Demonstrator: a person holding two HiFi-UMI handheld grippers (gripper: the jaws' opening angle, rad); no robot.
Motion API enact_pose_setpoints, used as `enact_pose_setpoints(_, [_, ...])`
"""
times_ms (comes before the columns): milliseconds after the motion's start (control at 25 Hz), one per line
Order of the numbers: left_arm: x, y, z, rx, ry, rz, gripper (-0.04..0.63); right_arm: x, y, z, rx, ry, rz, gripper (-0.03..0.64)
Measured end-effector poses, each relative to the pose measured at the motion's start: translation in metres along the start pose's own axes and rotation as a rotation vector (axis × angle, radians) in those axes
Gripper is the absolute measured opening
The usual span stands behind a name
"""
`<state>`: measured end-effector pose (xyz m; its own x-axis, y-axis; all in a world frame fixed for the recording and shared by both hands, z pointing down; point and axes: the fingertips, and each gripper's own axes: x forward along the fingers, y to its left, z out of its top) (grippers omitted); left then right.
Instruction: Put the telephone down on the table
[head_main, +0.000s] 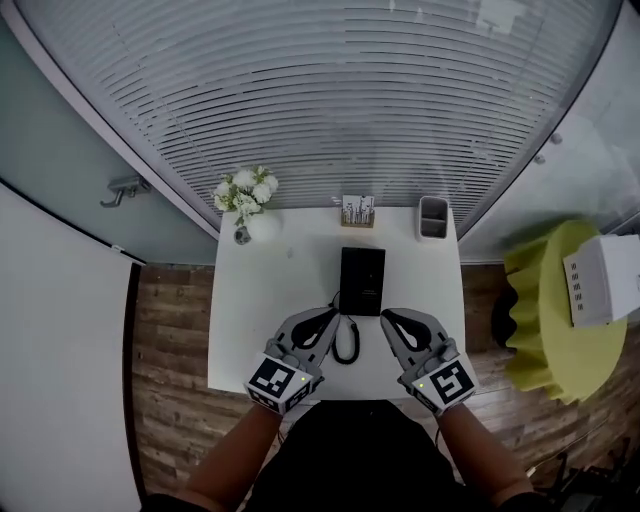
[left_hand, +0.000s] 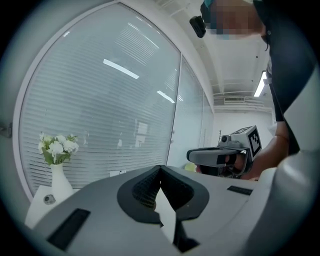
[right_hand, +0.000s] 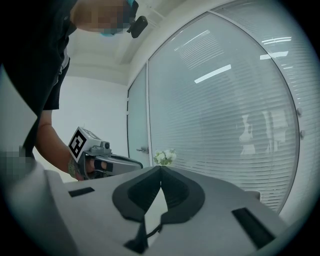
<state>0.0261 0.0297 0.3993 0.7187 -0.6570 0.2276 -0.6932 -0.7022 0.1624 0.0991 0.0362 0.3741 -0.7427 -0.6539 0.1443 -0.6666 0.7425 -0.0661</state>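
Observation:
The black telephone (head_main: 361, 280) lies flat on the white table (head_main: 250, 330), near its middle, and its coiled cord (head_main: 346, 342) loops toward the front edge. My left gripper (head_main: 328, 315) is over the table just left of the cord, shut and holding nothing. My right gripper (head_main: 389, 319) mirrors it just right of the cord, also shut and empty. In the left gripper view the jaws meet at the tips (left_hand: 160, 168), with the right gripper (left_hand: 220, 156) beyond them. The right gripper view shows its own tips (right_hand: 161, 168) together and the left gripper (right_hand: 107, 163) opposite.
A white vase of flowers (head_main: 248, 205) stands at the table's back left, a small card holder (head_main: 357, 211) at back centre and a grey cup (head_main: 433, 217) at back right. To the right is a round yellow-green side table (head_main: 550, 330) carrying a white box (head_main: 605, 280). A curved blinded window rises behind.

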Motion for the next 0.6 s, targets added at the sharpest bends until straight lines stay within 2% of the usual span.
enact_pose_setpoints(240, [0.023, 0.009, -0.001, 0.016, 0.008, 0.028, 0.002, 0.008, -0.020, -0.011, 0.057, 0.000, 0.012, 0.020])
enact_pose_setpoints(400, [0.039, 0.020, -0.020, 0.032, 0.066, 0.001, 0.002, 0.022, -0.028, -0.017, 0.070, 0.005, -0.011, 0.020])
enact_pose_setpoints(600, [0.066, 0.046, -0.044, -0.022, 0.095, -0.040, 0.002, 0.045, -0.039, -0.029, 0.070, 0.022, -0.054, 0.020])
